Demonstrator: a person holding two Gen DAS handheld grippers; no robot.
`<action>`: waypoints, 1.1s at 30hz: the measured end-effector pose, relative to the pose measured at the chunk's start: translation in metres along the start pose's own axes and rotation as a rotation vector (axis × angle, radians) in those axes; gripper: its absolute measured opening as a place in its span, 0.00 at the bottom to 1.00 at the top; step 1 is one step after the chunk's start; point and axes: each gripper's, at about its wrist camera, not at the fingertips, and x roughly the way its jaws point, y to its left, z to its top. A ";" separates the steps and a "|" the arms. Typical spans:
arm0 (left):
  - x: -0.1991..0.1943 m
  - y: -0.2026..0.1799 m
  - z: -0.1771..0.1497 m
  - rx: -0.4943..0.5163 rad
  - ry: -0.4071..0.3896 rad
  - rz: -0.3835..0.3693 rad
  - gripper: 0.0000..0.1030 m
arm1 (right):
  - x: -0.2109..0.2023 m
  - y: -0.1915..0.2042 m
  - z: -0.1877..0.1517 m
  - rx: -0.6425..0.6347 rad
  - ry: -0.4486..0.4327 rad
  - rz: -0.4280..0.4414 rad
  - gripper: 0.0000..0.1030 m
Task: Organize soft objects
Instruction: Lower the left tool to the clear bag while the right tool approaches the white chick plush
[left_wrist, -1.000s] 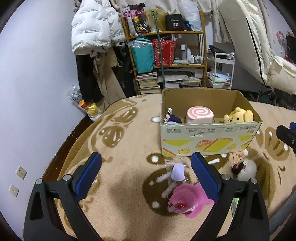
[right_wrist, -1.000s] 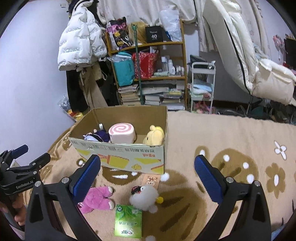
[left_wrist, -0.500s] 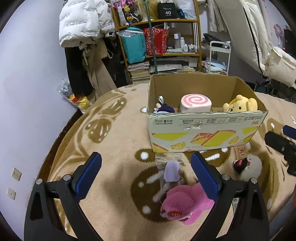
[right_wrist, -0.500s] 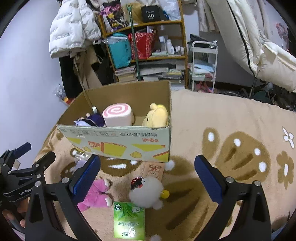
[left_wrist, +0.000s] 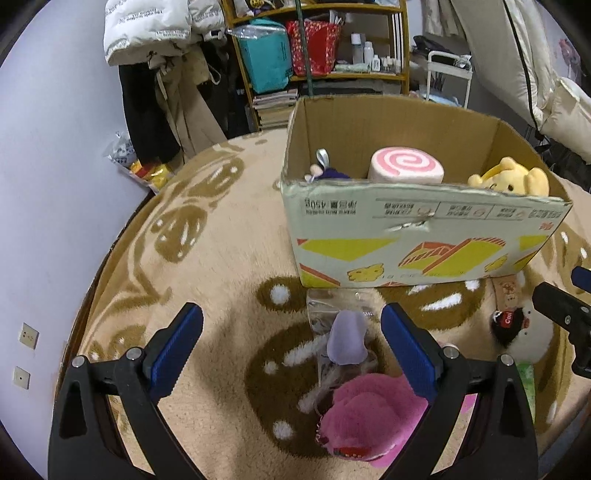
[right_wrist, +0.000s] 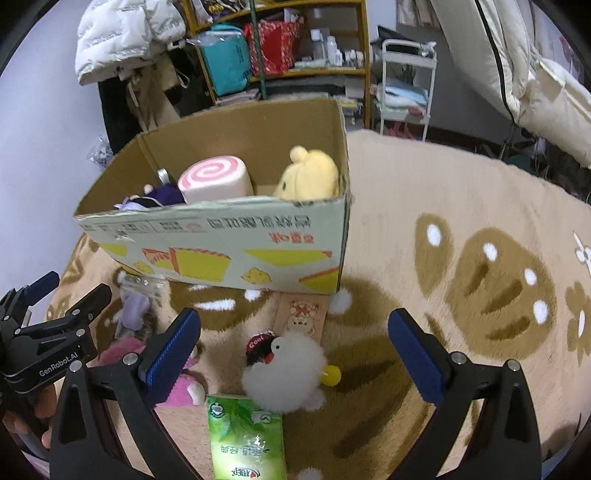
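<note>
An open cardboard box (left_wrist: 424, 236) (right_wrist: 221, 240) stands on the rug and holds a pink swirl roll plush (left_wrist: 406, 166), a yellow bear plush (left_wrist: 513, 181) and a purple doll (left_wrist: 328, 173). My left gripper (left_wrist: 291, 347) is open above a pink plush (left_wrist: 369, 413) and a small lilac toy in a clear bag (left_wrist: 347, 336). My right gripper (right_wrist: 293, 350) is open above a white fluffy bird plush (right_wrist: 288, 369), with a green tissue pack (right_wrist: 245, 435) in front of it. The pink plush (right_wrist: 173, 369) lies at its left finger.
A small printed card (right_wrist: 301, 314) lies against the box front. A shelf (left_wrist: 314, 48) with bags and books, hanging coats (left_wrist: 155, 74) and a white trolley (right_wrist: 406, 81) stand behind the rug. The rug (right_wrist: 461, 206) is bare to the right of the box.
Both grippers have moved forward and down toward the toys in front of the box. The box now looks closer. Both stay open and empty.
</note>
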 end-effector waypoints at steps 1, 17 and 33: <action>0.003 -0.001 -0.001 0.001 0.007 0.003 0.93 | 0.002 0.000 0.000 0.002 0.007 -0.001 1.00; 0.049 0.004 -0.009 -0.040 0.163 -0.066 0.93 | 0.044 0.009 -0.013 -0.035 0.202 -0.003 1.00; 0.060 -0.007 -0.014 -0.015 0.198 -0.116 0.93 | 0.069 0.026 -0.022 -0.061 0.292 -0.052 1.00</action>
